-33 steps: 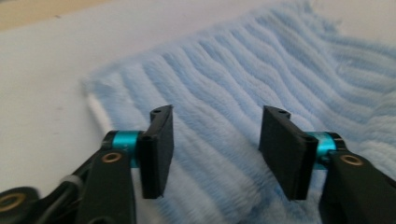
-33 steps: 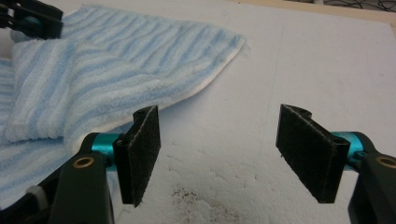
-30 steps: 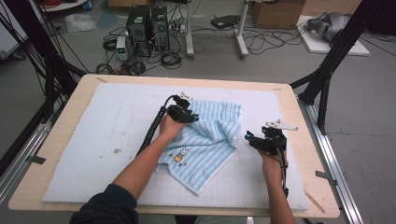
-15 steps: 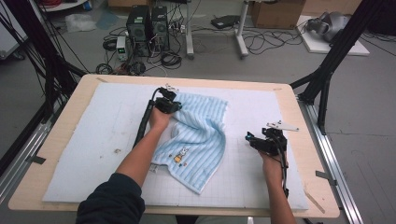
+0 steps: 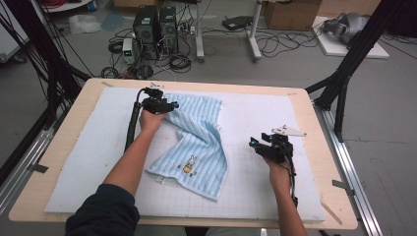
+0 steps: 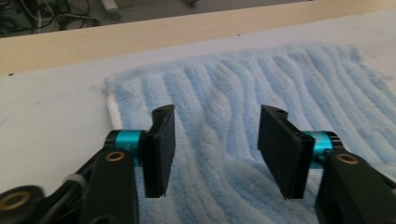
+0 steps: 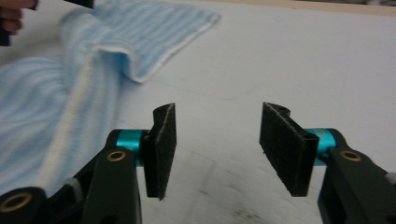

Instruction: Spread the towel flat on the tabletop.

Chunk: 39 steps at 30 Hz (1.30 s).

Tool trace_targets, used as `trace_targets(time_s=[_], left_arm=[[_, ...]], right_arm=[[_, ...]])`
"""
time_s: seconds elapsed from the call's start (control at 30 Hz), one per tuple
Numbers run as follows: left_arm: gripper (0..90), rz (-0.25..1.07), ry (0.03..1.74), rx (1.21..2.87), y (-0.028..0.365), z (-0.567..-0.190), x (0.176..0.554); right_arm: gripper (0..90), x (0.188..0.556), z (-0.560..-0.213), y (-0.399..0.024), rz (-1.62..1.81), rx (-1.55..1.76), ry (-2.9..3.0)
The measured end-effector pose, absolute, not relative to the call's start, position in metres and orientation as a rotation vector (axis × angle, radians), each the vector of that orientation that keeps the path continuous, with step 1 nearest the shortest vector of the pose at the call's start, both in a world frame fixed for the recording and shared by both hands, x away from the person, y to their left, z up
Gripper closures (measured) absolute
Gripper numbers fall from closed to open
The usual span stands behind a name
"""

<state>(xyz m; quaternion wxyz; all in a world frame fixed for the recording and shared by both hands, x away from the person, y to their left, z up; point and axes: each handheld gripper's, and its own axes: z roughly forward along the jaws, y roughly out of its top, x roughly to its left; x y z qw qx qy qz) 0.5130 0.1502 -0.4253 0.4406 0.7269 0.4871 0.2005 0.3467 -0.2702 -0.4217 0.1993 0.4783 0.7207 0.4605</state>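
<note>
1. The light-blue striped towel (image 5: pixel 196 140) lies on the pale foam mat (image 5: pixel 74 162) that covers the desk (image 5: pixel 59 110). It is only half spread: the far edge lies flat near the mat's far side, and the rest runs down toward the person in a twisted, rumpled band.

2. The left claw (image 5: pixel 166 104) sits at the towel's far-left corner. In the left gripper view its jaws have just been opening; they stand apart over the cloth (image 6: pixel 224 140) with nothing pinched, the pads (image 6: pixel 159 149) clear of the pile. That corner looks placed and let go.

3. The right claw (image 5: pixel 259 147) waits to the right of the towel, well apart from it. Its jaws have just been closing a little but are spread, and in the right gripper view there is bare mat (image 7: pixel 280 60) between them, with the towel's folded edge (image 7: pixel 135 70) off to the left.

4. Done, I'd say: one far corner pulled out and laid flat.

5. Left: the near half is bunched, the small rabbit patch (image 5: pixel 189 164) sitting on a skewed flap. The right-hand edge needs gripping and drawing outward before the towel lies flat.
</note>
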Motion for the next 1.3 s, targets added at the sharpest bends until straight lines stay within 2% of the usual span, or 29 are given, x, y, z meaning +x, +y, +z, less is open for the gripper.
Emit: trace_targets(time_s=[0.07, 0.33, 0.37, 0.43, 0.47, 0.6, 0.73, 0.9, 1.03, 1.23, 1.3], left_arm=[[43.3, 0.507, 1.195, 1.799, 0.157, -0.419, 0.509], [42.9, 0.474, 1.157, 1.795, 0.176, -0.416, 0.486], [43.2, 0.468, 1.149, 1.808, 0.176, -0.417, 0.482], [43.6, 0.466, 1.135, 1.817, 0.176, -0.419, 0.475], [43.7, 0.463, 1.124, 1.812, 0.176, -0.419, 0.470], [43.6, 0.439, 1.095, 1.824, 0.174, -0.422, 0.457], [44.8, 0.376, 1.055, 1.855, 0.169, -0.424, 0.442], [48.0, 0.342, 0.988, 1.876, 0.155, -0.426, 0.426], [46.2, 0.249, 0.970, 1.915, 0.138, -0.434, 0.420], [46.7, 0.266, 0.958, 2.000, 0.114, -0.448, 0.416], [48.2, 0.328, 0.943, 2.033, 0.109, -0.450, 0.413]], right_arm=[[56.4, 0.347, -0.420, -0.260, 1.359, 1.317, 2.043], [53.0, 0.359, -0.433, -0.195, 1.435, 1.253, 2.288], [55.6, 0.361, -0.437, -0.191, 1.413, 1.243, 2.312], [72.5, 0.362, -0.441, -0.186, 1.292, 1.204, 2.357], [84.3, 0.362, -0.442, -0.187, 1.257, 1.201, 2.372], [86.7, 0.362, -0.437, -0.198, 1.103, 1.181, 2.299], [85.5, 0.363, -0.438, -0.216, 0.933, 1.184, 2.236], [65.5, 0.365, -0.438, -0.237, 1.023, 1.281, 2.191], [58.4, 0.361, -0.433, -0.242, 1.084, 1.283, 2.142], [52.3, 0.359, -0.433, -0.248, 1.112, 1.305, 2.112], [52.0, 0.359, -0.432, -0.250, 1.134, 1.320, 2.107]])
